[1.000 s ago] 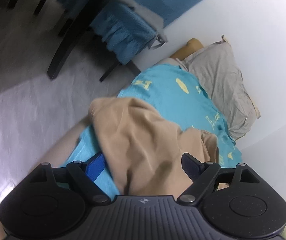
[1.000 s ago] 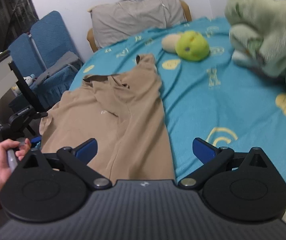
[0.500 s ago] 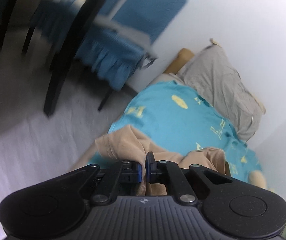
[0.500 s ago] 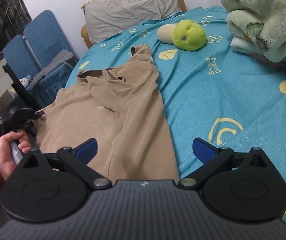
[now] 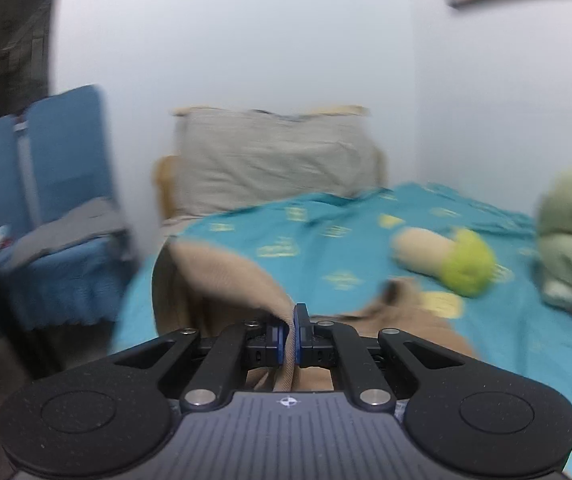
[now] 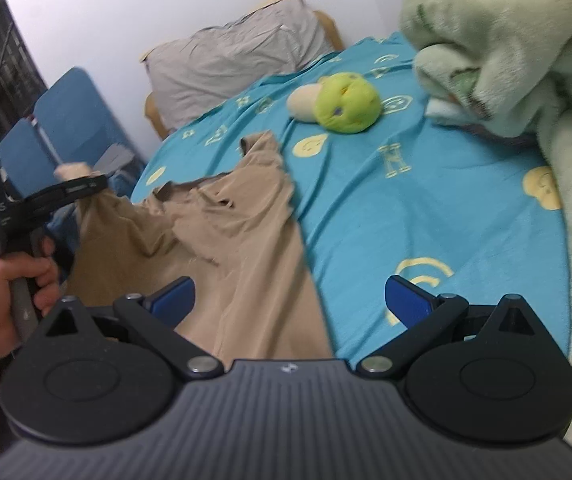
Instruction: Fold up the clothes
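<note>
Blurred left gripper (image 5: 290,336) pinching tan shirt (image 6: 221,236), hem hidden under right gripper (image 6: 290,300)

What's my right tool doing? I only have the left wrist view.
Observer: The right tool is open and holds nothing. It hovers over the tan shirt's near end.
Operator: How much of the shirt is raised?
Observer: Only the left edge, pinched in the left tool. The rest lies rumpled on the teal sheet.
Operator: Any sleeve free?
Observer: One sleeve lies flat, pointing toward the green plush toy.
</note>
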Action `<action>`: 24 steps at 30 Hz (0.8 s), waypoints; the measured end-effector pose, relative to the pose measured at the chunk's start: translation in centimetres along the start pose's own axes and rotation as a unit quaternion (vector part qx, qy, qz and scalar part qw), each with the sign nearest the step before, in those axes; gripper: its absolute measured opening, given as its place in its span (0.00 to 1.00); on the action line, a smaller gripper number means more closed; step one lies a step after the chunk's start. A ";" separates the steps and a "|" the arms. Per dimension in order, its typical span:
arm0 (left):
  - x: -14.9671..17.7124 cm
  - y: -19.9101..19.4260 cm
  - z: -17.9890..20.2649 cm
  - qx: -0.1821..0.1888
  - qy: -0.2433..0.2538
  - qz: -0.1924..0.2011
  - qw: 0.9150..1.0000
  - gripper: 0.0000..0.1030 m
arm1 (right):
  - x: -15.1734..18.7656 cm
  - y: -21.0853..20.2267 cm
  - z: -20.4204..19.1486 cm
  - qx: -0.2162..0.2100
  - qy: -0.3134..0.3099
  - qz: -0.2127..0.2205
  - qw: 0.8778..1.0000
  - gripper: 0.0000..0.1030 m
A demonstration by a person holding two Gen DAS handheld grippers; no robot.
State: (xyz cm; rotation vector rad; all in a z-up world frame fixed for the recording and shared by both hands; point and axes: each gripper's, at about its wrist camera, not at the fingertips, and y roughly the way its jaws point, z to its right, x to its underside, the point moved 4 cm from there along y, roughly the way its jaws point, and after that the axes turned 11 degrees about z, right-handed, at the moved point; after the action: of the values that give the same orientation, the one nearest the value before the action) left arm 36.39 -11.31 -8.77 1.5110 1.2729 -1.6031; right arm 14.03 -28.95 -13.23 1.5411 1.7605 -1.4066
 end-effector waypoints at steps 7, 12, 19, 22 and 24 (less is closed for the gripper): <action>4.2 2.9 7.7 0.038 -0.015 -0.050 0.998 0.11 | -0.8 0.1 2.1 0.032 0.019 0.020 0.999 1.00; 5.7 1.0 7.3 0.062 -0.054 -0.081 0.993 0.53 | -0.7 0.9 2.3 0.031 0.025 0.018 0.999 1.00; 7.3 -10.1 0.6 0.025 -0.158 -0.189 0.969 0.68 | -0.9 0.5 2.1 0.017 0.031 0.018 0.999 1.00; 8.6 -15.7 -2.5 -0.019 -0.194 -0.248 0.949 0.70 | -1.1 -0.3 1.9 0.009 0.036 0.020 0.999 1.00; 9.6 -19.0 -4.2 -0.040 -0.225 -0.277 0.933 0.73 | -1.2 -1.0 1.8 0.006 0.037 0.021 0.999 1.00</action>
State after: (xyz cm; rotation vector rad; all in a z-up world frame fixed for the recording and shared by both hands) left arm 19.24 1.31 -13.03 0.6838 1.5378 -2.0604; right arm 12.98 -31.00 -12.57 1.6462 1.7546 -1.3575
